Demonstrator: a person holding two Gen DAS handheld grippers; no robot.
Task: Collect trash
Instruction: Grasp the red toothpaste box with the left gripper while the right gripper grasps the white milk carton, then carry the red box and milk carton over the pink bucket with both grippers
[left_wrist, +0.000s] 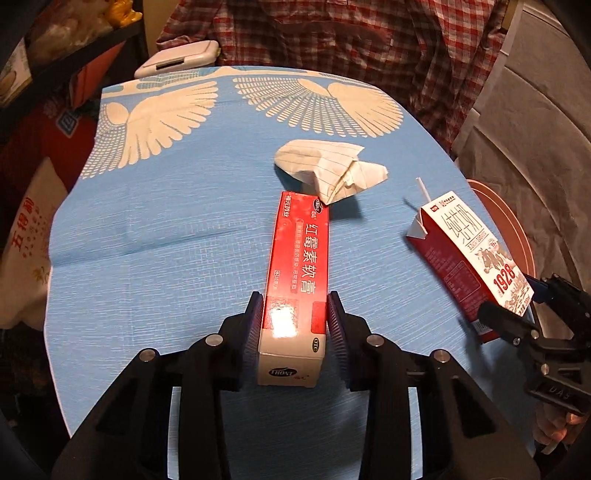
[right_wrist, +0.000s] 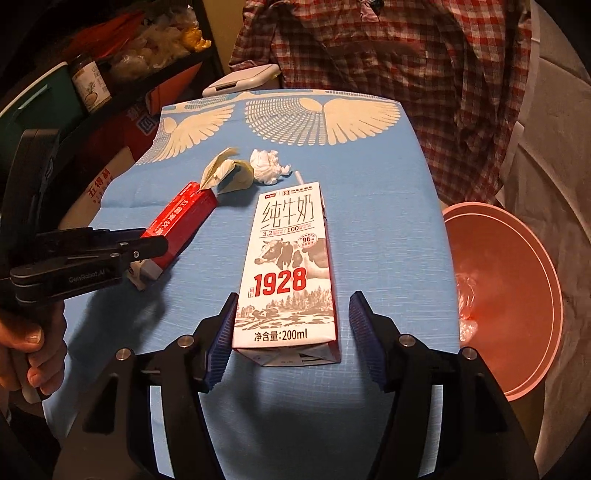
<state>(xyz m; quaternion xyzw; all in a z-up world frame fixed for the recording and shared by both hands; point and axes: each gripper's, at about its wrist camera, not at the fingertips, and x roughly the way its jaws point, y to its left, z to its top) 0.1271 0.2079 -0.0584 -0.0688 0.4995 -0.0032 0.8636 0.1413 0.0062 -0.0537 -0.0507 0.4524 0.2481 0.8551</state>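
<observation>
- Left gripper (left_wrist: 295, 325) sits down over the near end of the red ointment box (left_wrist: 299, 266); its fingers (left_wrist: 255, 321) look clamped on the box's two long sides, pads flush on the cardboard; box lies flat on the counter (left_wrist: 166, 258), not lifted as far as I can see.
- Right gripper (right_wrist: 291, 332) straddles the base end of the milk carton (right_wrist: 288, 266); fingers (right_wrist: 364, 332) apart; left pad looks right at the carton's edge, right pad stands clear w/ blue cloth showing between; so no grip yet, by my read.
- Carton lies on its back, straw (right_wrist: 299, 176) poking out the far end; it's near the counter's right edge, just beside the pink bin (right_wrist: 517, 280).
- Still loose on the cloth: folded lined paper (left_wrist: 332, 170) touching the far end of the ointment box; a crumpled white tissue (right_wrist: 267, 166) just beyond it, seen only from the right wrist cam.
- Bin holds something clear & crinkly, prob. plastic wrap (right_wrist: 467, 295); can't tell what exactly.
- Progress, my guess: early; maybe one bit binned; four pieces left on the counter; two are being picked now, paper & tissue to follow.
</observation>
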